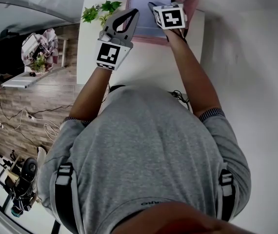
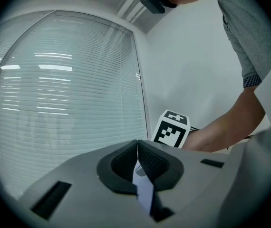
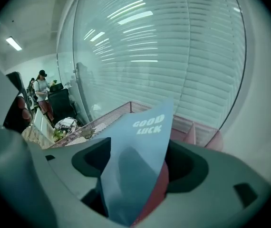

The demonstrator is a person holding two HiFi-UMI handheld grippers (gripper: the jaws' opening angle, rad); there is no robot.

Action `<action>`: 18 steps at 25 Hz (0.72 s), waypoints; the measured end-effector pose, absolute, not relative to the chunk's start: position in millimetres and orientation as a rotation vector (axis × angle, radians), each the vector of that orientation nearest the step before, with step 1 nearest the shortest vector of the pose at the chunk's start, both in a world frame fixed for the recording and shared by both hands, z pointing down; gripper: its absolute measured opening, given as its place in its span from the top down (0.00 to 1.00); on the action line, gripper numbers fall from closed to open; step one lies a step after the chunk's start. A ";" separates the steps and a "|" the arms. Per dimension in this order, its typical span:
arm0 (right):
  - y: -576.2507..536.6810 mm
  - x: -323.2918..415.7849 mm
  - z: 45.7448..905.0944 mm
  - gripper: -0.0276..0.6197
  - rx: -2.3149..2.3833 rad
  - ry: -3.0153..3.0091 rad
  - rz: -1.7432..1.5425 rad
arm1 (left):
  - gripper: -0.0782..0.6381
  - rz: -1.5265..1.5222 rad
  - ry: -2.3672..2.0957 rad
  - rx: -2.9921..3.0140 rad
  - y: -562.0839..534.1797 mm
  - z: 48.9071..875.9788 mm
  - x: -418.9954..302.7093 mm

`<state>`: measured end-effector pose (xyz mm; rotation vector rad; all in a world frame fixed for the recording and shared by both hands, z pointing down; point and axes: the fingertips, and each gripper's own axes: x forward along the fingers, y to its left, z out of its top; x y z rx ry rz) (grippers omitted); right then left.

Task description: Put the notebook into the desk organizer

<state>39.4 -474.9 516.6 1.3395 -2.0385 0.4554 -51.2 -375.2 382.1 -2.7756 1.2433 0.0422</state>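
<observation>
Pale blue notebook (image 1: 146,9) marked GOOD LUCK, up against the pink mesh organizer (image 3: 111,115) at the white table's (image 1: 144,65) far end; inside yet or not, hard to tell. Pinched at its edge in the left gripper (image 2: 137,148), pads tight. Loose in the right gripper (image 3: 140,164): jaws spread wide, cover between, unpressed.

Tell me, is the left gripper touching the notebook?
Touching. The left gripper view shows the left gripper with its jaws pinched shut on the notebook edge.
</observation>
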 end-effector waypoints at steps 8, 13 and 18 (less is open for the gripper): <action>-471.9 54.2 474.8 0.39 1.403 -2.199 0.379 | 0.86 0.041 1.251 -2.776 -372.4 375.6 -47.8; -442.1 52.3 416.8 0.43 1.362 -2.443 0.293 | 0.86 0.047 1.251 -2.779 -364.9 366.9 -46.6; -390.7 55.9 374.3 0.63 1.292 -2.630 0.186 | 0.86 0.059 1.228 -2.777 -345.2 356.6 -42.6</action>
